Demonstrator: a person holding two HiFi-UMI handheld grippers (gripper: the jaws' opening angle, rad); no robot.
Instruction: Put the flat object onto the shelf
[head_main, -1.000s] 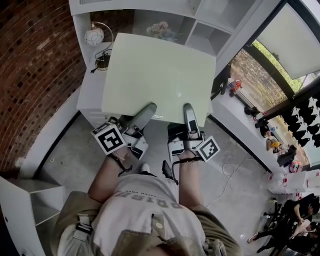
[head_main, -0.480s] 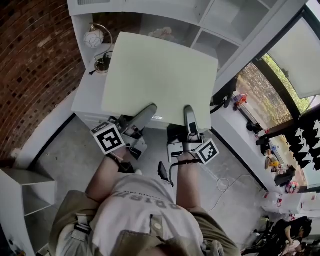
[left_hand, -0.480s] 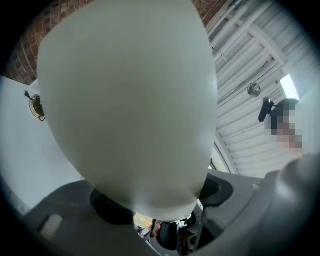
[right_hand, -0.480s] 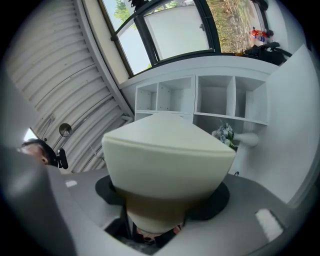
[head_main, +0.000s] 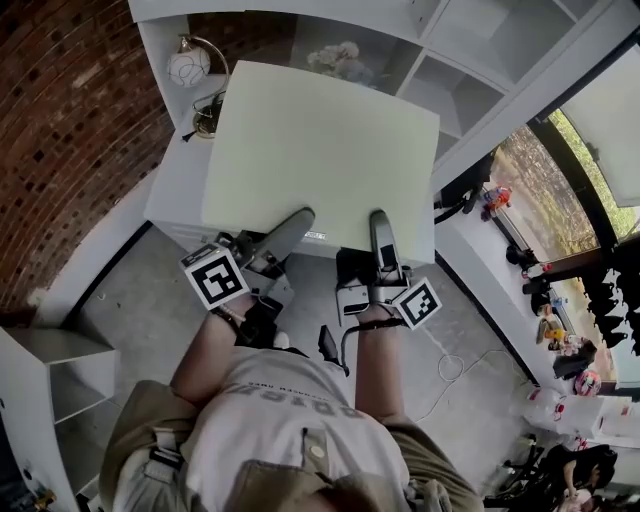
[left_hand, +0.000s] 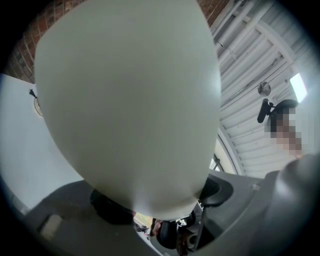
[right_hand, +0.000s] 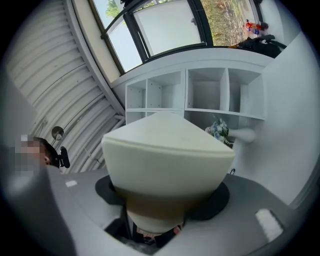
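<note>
A large pale green flat square panel (head_main: 320, 150) is held up in front of the white cubby shelf unit (head_main: 470, 60). The left claw (head_main: 292, 224) and right claw (head_main: 381, 232) each pinch its near edge. A red brick wall (head_main: 70, 130) stands at the left, above a grey concrete floor (head_main: 130, 300).

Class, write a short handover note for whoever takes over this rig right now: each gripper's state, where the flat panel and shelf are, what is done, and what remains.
Left gripper: shut on the near edge of the flat panel.
Right gripper: shut on the same edge, beside the left.
Panel: held roughly level over the low white counter, in front of the shelf unit. Whether it touches the counter cannot be told.
Done: panel gripped and at the shelf.
Left: set it on the shelf, then open both grippers.
</note>
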